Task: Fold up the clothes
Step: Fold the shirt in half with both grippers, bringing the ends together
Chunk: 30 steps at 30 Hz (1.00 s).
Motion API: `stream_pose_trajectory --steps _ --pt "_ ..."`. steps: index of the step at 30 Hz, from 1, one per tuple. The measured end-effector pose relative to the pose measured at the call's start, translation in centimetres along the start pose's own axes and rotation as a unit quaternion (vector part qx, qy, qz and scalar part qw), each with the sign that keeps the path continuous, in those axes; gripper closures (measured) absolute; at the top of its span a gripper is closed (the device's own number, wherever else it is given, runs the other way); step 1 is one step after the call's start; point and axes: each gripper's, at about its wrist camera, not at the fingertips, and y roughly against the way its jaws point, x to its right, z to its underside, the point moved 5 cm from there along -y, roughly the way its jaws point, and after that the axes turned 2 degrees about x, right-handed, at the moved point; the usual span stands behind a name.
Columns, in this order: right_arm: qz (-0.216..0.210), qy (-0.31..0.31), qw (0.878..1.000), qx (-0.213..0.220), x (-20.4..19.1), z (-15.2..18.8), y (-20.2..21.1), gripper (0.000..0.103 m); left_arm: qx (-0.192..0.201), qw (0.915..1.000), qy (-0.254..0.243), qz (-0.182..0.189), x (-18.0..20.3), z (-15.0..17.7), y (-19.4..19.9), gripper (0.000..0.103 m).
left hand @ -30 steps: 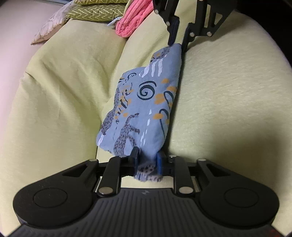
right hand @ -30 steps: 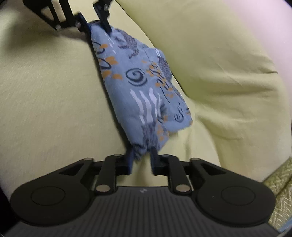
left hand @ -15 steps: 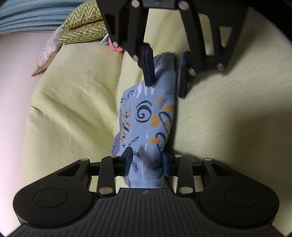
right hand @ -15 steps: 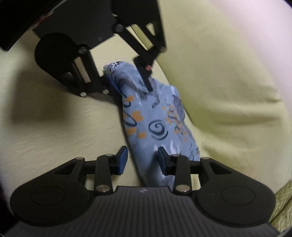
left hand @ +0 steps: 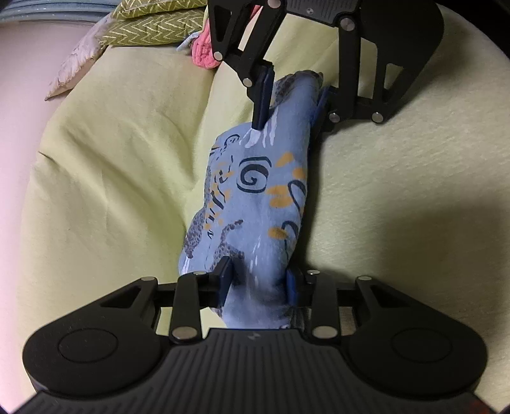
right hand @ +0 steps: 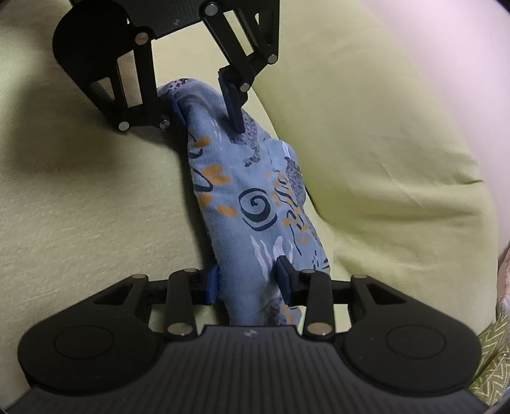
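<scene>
A folded blue garment [left hand: 255, 197] [right hand: 251, 203] printed with swirls, orange spots and leopards lies along a crease in the yellow-green bedding [left hand: 111, 159] [right hand: 366, 143]. My left gripper [left hand: 258, 280] [right hand: 207, 122] straddles one end of it. Its fingers stand apart with the cloth lying between them, not pinched. At the opposite end is my right gripper [right hand: 248, 281] [left hand: 288, 117]. Its jaws are opening, and the cloth sits between the pads without being squeezed. The two grippers face each other closely over the garment.
A pink cloth [left hand: 204, 54] and chevron-patterned olive pillows [left hand: 149, 28] [right hand: 491, 360] lie at the bedding's far edge. Pale pink surface [left hand: 19, 127] borders the bedding on the outer side. The bedding rises in a soft mound [right hand: 382, 95] beside the garment.
Both grippers were pinched tight on the garment's ends; their jaws have since spread. The grippers have drawn closer together, and the garment now sits shorter and bunched on the bedding.
</scene>
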Motion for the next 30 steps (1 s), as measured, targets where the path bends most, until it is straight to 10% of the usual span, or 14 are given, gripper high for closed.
stream_pose_trajectory --steps 11,22,30 --pt "-0.004 0.02 1.0 -0.015 -0.9 0.0 0.7 0.08 -0.006 0.9999 0.005 0.011 -0.3 0.0 0.1 0.061" --pt "-0.062 -0.098 0.993 -0.033 1.8 0.3 2.5 0.087 0.015 0.9977 -0.062 -0.021 2.2 -0.6 1.5 0.063" --pt "-0.045 -0.015 0.999 -0.022 0.9 0.5 2.3 0.084 -0.015 0.999 -0.038 -0.018 0.8 -0.9 -1.2 0.077"
